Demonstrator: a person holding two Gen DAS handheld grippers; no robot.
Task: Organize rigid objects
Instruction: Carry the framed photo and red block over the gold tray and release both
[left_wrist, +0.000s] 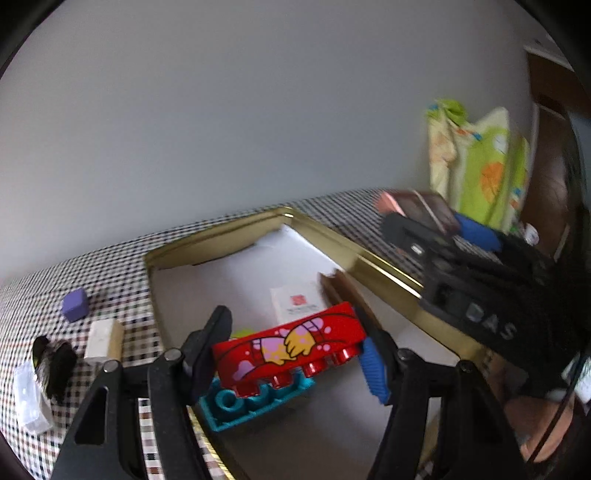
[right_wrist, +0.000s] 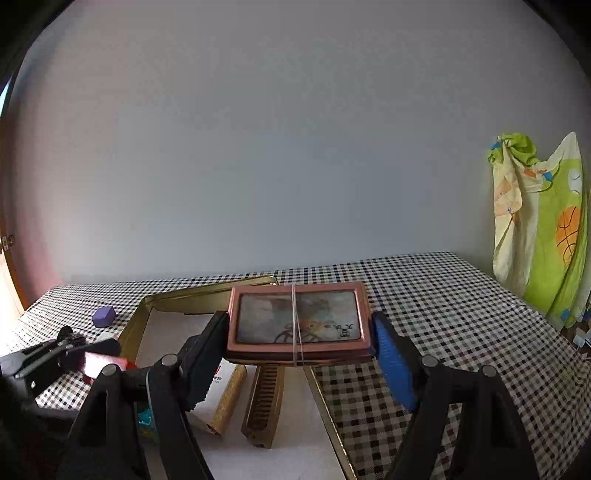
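Observation:
My left gripper (left_wrist: 291, 350) is shut on a red toy brick (left_wrist: 288, 349) with pink and yellow print, held tilted just above a teal brick (left_wrist: 255, 400) inside the gold tray (left_wrist: 384, 264). My right gripper (right_wrist: 299, 334) is shut on a pink-framed flat box (right_wrist: 298, 320) bound with a rubber band, held above the tray's right edge (right_wrist: 325, 402). The right gripper with its box also shows at the right of the left wrist view (left_wrist: 424, 218). The left gripper and red brick show at the left of the right wrist view (right_wrist: 99, 363).
The tray holds a white card (left_wrist: 295, 304), a gold tube (right_wrist: 227, 400) and a brown harmonica-like bar (right_wrist: 264, 400). On the checkered cloth left of the tray lie a purple block (left_wrist: 75, 304), a white-and-gold box (left_wrist: 103, 339), a black clip (left_wrist: 53, 363) and clear plastic (left_wrist: 29, 400). A green cloth (right_wrist: 539, 229) hangs at right.

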